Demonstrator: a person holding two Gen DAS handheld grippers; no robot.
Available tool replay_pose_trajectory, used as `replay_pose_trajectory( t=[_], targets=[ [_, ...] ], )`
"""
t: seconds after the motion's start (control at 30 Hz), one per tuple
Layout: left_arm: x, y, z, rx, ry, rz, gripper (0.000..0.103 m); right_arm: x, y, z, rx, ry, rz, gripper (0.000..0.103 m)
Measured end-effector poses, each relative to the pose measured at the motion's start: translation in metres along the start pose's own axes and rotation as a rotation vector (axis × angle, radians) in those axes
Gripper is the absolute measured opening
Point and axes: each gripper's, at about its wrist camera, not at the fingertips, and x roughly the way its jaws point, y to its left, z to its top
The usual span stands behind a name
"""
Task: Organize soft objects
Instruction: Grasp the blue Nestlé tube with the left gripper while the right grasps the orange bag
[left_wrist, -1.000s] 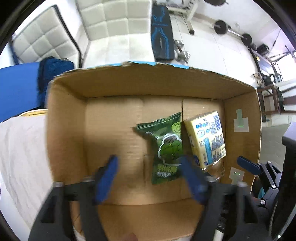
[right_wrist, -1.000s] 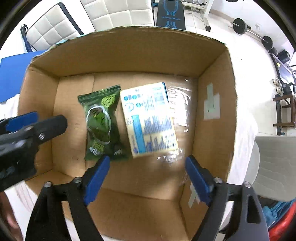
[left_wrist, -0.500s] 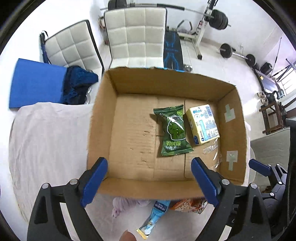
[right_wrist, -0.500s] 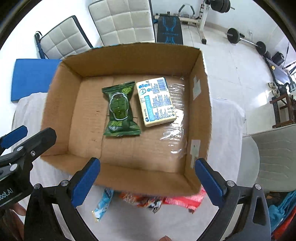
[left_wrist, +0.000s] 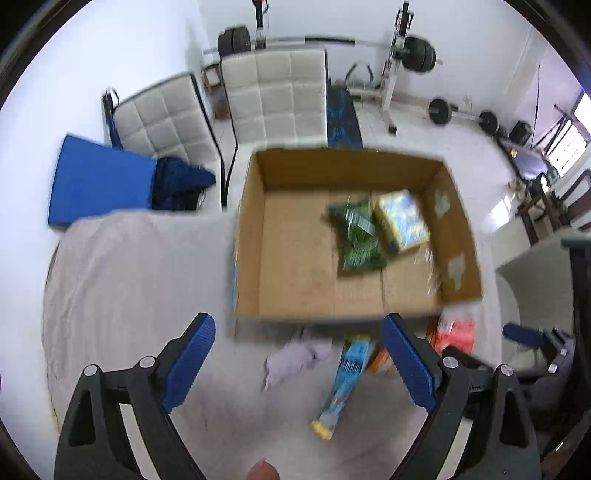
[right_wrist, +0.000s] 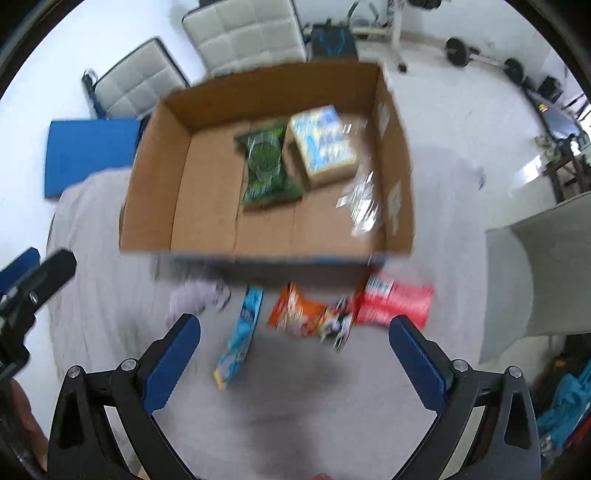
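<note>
**Both tongs empty, snacks half in the box**

Our left tongs (left_wrist: 297, 363) and right tongs (right_wrist: 295, 362) hang spread wide, gripping nothing. The green packet (right_wrist: 267, 166) and yellow pack (right_wrist: 325, 144) lie side by side in the cardboard box (right_wrist: 155, 192). Blurry blue (right_wrist: 240, 332), orange (right_wrist: 299, 312) and red (right_wrist: 395, 302) packets sit on the counter (right_wrist: 110, 314) just in front; labels unreadable.

1. The left gripper (left_wrist: 297, 363) has two black angular arms with triangle-shaped cut-outs.
2. Each of its fingers (left_wrist: 188, 362) carries a blue ribbed pad on the inner side.
3. Round silver screws sit on the joints of the arms.
4. The right gripper (right_wrist: 293, 363) has the same build: black frame, blue pads, silver screws.
5. A small piece of bare skin shows at the bottom edge of the left wrist view.
</note>
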Motion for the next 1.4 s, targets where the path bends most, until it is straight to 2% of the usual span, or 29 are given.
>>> replay_pose_trajectory(
  t=[0.1,0.17,0.27,0.33,0.43,0.5,0.53,0.6,0.67,0.73,0.77,0.8,0.9,0.97,1.03,1.1,1.13,1.17,1.2,1.27,1.3,1.4],
  targets=[
    [0.030,0.005,-0.033,0.005,0.089,0.011,0.092,0.028,0.005,-0.016,-0.098,0.064,-0.026,0.103],
    [0.058,0.009,-0.052,-0.013,0.169,0.012,0.092,0.049,0.011,-0.024,-0.186,0.096,-0.083,0.103],
    [0.092,0.015,-0.076,-0.048,0.246,0.015,0.092,0.083,0.024,-0.029,-0.334,0.129,-0.178,0.103],
    [0.110,0.017,-0.089,-0.068,0.274,0.016,0.092,0.110,0.031,-0.030,-0.423,0.155,-0.244,0.100],
    [0.130,0.023,-0.104,-0.098,0.310,0.019,0.092,0.141,0.040,-0.033,-0.521,0.200,-0.281,0.094],
    [0.138,0.024,-0.110,-0.109,0.324,0.022,0.092,0.159,0.043,-0.038,-0.556,0.239,-0.321,0.071],
    [0.140,0.025,-0.112,-0.112,0.326,0.022,0.092,0.172,0.042,-0.041,-0.562,0.283,-0.338,0.066],
    [0.146,0.025,-0.114,-0.111,0.326,0.025,0.092,0.179,0.037,-0.043,-0.539,0.295,-0.360,0.047],
    [0.151,0.022,-0.114,-0.107,0.336,0.018,0.092,0.177,0.028,-0.042,-0.457,0.320,-0.307,0.038],
    [0.155,0.017,-0.113,-0.098,0.336,0.010,0.092,0.170,0.009,-0.040,-0.298,0.393,-0.182,0.016],
    [0.157,0.014,-0.113,-0.090,0.336,0.006,0.092,0.166,0.002,-0.041,-0.242,0.424,-0.131,0.011],
    [0.159,0.010,-0.111,-0.080,0.341,0.001,0.092,0.164,-0.003,-0.042,-0.204,0.442,-0.109,0.011],
    [0.170,-0.007,-0.108,-0.039,0.359,-0.021,0.092,0.156,-0.027,-0.046,-0.050,0.489,0.030,0.011],
    [0.179,-0.020,-0.107,-0.002,0.375,-0.032,0.092,0.154,-0.039,-0.048,-0.002,0.473,0.038,0.013],
    [0.189,-0.035,-0.105,0.041,0.394,-0.045,0.092,0.144,-0.037,-0.048,-0.065,0.385,-0.014,0.027],
    [0.197,-0.048,-0.103,0.084,0.403,-0.048,0.092,0.134,-0.029,-0.048,-0.143,0.314,-0.048,0.056],
    [0.201,-0.055,-0.104,0.107,0.405,-0.052,0.091,0.126,-0.020,-0.049,-0.211,0.263,-0.079,0.065],
    [0.206,-0.061,-0.104,0.125,0.413,-0.061,0.082,0.122,-0.016,-0.050,-0.249,0.241,-0.092,0.077],
    [0.213,-0.066,-0.106,0.144,0.423,-0.051,0.069,0.119,-0.009,-0.049,-0.301,0.217,-0.124,0.081],
    [0.225,-0.074,-0.112,0.167,0.455,-0.050,0.061,0.116,-0.001,-0.050,-0.392,0.195,-0.168,0.083],
    [0.225,-0.076,-0.114,0.175,0.437,-0.043,0.059,0.118,0.003,-0.052,-0.407,0.195,-0.175,0.083],
    [0.220,-0.074,-0.121,0.155,0.411,-0.046,0.027,0.124,0.008,-0.050,-0.457,0.193,-0.186,0.083]
  ],
)
